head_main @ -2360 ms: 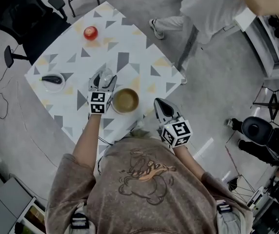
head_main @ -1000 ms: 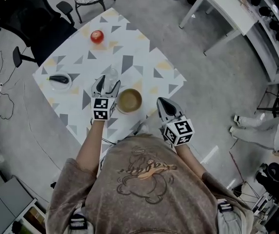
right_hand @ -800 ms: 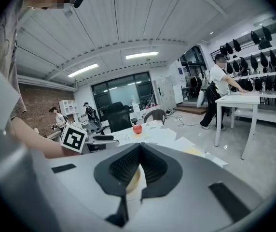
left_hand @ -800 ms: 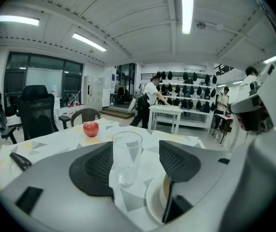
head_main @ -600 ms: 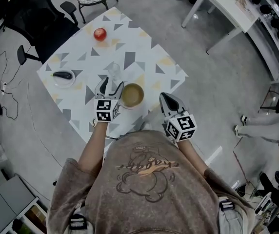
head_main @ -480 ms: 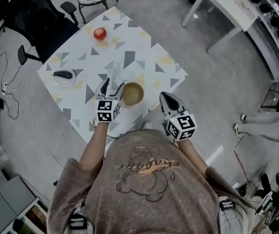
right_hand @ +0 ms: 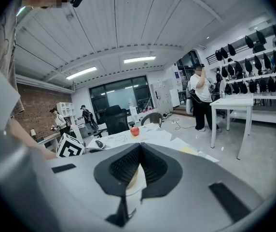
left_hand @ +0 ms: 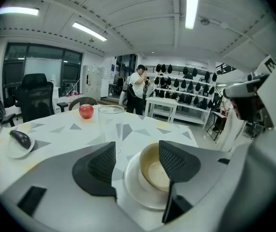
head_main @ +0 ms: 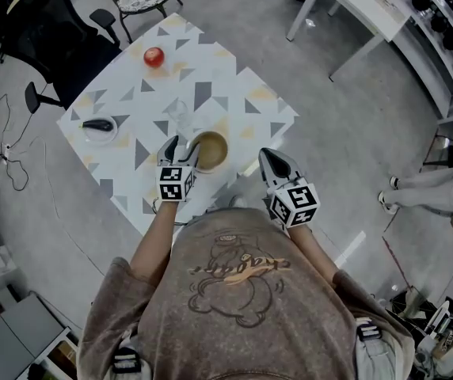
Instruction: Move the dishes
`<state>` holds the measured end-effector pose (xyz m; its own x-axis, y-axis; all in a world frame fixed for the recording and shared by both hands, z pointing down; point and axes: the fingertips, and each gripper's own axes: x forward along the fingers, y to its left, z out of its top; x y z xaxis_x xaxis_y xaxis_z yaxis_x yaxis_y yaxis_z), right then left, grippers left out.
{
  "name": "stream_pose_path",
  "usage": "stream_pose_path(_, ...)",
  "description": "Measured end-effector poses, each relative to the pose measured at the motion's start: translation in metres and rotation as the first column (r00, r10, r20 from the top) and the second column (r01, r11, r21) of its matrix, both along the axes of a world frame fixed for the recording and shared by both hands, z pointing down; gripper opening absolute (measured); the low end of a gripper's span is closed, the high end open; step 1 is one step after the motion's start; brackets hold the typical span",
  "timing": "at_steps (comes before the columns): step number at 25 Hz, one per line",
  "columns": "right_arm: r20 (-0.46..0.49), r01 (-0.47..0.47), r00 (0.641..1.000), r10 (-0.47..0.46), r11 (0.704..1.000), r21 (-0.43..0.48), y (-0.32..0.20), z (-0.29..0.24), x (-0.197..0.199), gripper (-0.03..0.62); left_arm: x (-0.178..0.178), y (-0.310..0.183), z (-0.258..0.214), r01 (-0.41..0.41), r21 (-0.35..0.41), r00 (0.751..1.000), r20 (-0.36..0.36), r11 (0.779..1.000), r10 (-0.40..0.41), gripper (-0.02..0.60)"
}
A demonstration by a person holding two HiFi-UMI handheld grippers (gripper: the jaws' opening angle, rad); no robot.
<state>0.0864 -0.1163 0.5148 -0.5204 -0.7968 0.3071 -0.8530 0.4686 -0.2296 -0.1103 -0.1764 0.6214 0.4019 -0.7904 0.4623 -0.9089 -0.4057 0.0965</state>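
Early in the job, by the look of things: no dish raised off the counter (head_main: 211,93), nothing gripped. Working near the front edge with the left tongs (head_main: 179,144) spread wide and low, bracketing the near-left rim of the tan bowl (head_main: 210,150) and of the white saucer (left_hand: 134,190) under it, with neither pad seen pressing on them. Carrying the right tongs (head_main: 268,158) pinched shut and empty beside the counter's near edge, to the right of the bowl. Farther out and apart from both tongs: a clear glass (head_main: 177,115) just beyond the left tongs, a small dish (head_main: 100,138) bearing a dark object toward the left side, and a red apple (head_main: 154,56) near the far corner. Left to do, most likely: close on the bowl and saucer, lift them, set them down elsewhere, then perhaps fetch the small dish. No telling from here where to put them.
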Motion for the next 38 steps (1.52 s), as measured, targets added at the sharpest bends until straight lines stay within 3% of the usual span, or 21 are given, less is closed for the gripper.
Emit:
stream_pose_path(5, -0.003, -0.01, 1.0, 0.01, 1.0, 0.0, 0.003, 0.001, 0.004, 0.005, 0.004, 0.007, 0.021, -0.004, -0.075, 1.0, -0.007, 0.997, 0.004, 0.279)
stream_pose_path(15, -0.005, -0.018, 1.0, 0.018, 1.0, -0.002, 0.005, 0.002, 0.01, 0.005, 0.01, 0.014, 0.045, 0.006, -0.185, 1.0, -0.002, 0.983, -0.007, 0.126)
stream_pose_path(27, -0.009, -0.029, 1.0, 0.029, 1.0, -0.004, 0.007, 0.003, 0.018, 0.005, 0.007, 0.01, 0.051, 0.071, -0.229, 0.997, 0.001, 0.971, -0.073, 0.054)
stream_pose_path(38, -0.004, -0.039, 0.999, 0.039, 0.999, -0.005, 0.009, 0.004, 0.023, 0.005, 0.011, 0.008, 0.033, 0.08, -0.235, 0.989, -0.106, 0.969, -0.107, 0.029)
